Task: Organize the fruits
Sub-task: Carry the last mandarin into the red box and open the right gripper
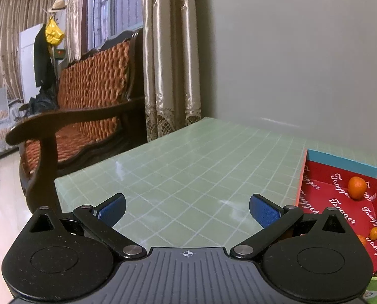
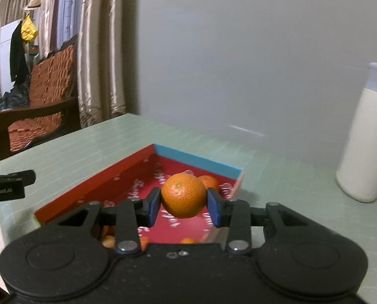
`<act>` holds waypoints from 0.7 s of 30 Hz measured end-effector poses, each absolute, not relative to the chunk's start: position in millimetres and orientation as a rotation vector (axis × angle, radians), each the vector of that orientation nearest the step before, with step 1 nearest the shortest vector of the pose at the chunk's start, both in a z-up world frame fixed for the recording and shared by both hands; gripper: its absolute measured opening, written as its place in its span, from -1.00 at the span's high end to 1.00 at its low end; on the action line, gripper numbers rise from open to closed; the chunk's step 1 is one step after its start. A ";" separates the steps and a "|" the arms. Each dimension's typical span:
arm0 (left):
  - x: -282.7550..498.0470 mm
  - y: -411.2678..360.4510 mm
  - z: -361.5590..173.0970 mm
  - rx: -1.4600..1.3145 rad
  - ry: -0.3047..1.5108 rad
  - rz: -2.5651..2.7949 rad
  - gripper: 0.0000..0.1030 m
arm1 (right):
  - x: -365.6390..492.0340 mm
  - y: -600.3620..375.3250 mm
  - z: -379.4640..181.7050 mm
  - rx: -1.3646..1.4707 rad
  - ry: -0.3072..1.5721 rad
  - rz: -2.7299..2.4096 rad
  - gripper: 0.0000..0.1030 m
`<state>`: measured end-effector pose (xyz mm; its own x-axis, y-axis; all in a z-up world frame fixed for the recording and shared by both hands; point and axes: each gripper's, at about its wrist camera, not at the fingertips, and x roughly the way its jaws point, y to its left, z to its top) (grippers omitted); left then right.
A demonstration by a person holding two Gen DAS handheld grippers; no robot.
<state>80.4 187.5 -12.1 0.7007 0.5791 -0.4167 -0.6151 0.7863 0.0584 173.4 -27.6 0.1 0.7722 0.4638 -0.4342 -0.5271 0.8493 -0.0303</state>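
We see dim, even indoor light with a soft sheen on the green table (image 1: 188, 157). Fisheye distortion bends and darkens the edges. The right wrist view shows motion blur.

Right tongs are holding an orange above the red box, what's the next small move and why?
Probably lower the right tongs a little toward the bare red floor of the open cardboard box, then release. Their blue pads clamp the round orange fruit in the air above the box, and another orange lies just behind.
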 end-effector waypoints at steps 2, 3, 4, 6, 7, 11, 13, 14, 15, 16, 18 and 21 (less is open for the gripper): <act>79.6 190.3 -12.9 -0.095 0.437 0.665 -1.00 | 176.2 -17.8 -4.1 -0.169 0.446 0.544 0.27; 78.8 191.6 -13.1 -0.097 0.437 0.665 -1.00 | 175.2 -13.8 -5.9 -0.175 0.455 0.542 0.27; 78.4 192.7 -13.3 -0.099 0.438 0.665 -1.00 | 176.9 -10.3 -7.9 -0.180 0.466 0.540 0.27; 78.1 194.9 -14.0 -0.105 0.438 0.665 -1.00 | 179.0 -4.7 -10.5 -0.188 0.493 0.537 0.26; 77.9 196.1 -14.1 -0.108 0.440 0.665 -1.00 | 178.0 -4.5 -11.9 -0.192 0.502 0.534 0.26; 80.5 198.5 -14.1 -0.123 0.447 0.661 -1.00 | 180.6 5.4 -20.1 -0.210 0.530 0.510 0.23; 80.0 199.2 -13.6 -0.127 0.444 0.657 -1.00 | 181.6 7.6 -21.3 -0.217 0.535 0.501 0.20; 80.1 199.7 -13.7 -0.129 0.443 0.655 -1.00 | 181.3 7.5 -20.3 -0.217 0.540 0.497 0.18; 79.6 200.2 -13.4 -0.132 0.443 0.652 -1.00 | 181.1 6.7 -20.2 -0.212 0.541 0.495 0.17; 79.8 200.1 -13.4 -0.134 0.443 0.648 -1.00 | 180.9 6.3 -20.0 -0.206 0.541 0.493 0.16; 80.0 199.1 -12.9 -0.134 0.441 0.640 -1.00 | 175.3 1.1 -14.8 -0.188 0.525 0.491 0.09; 81.6 194.2 -12.2 -0.123 0.440 0.617 -1.00 | 159.9 -11.4 -3.6 -0.160 0.487 0.471 -0.28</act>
<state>81.6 194.2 -12.2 0.7266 0.5322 -0.4345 -0.5839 0.8116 0.0176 159.9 -11.4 -3.6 0.7796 0.3965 -0.4848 -0.4716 0.8810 -0.0377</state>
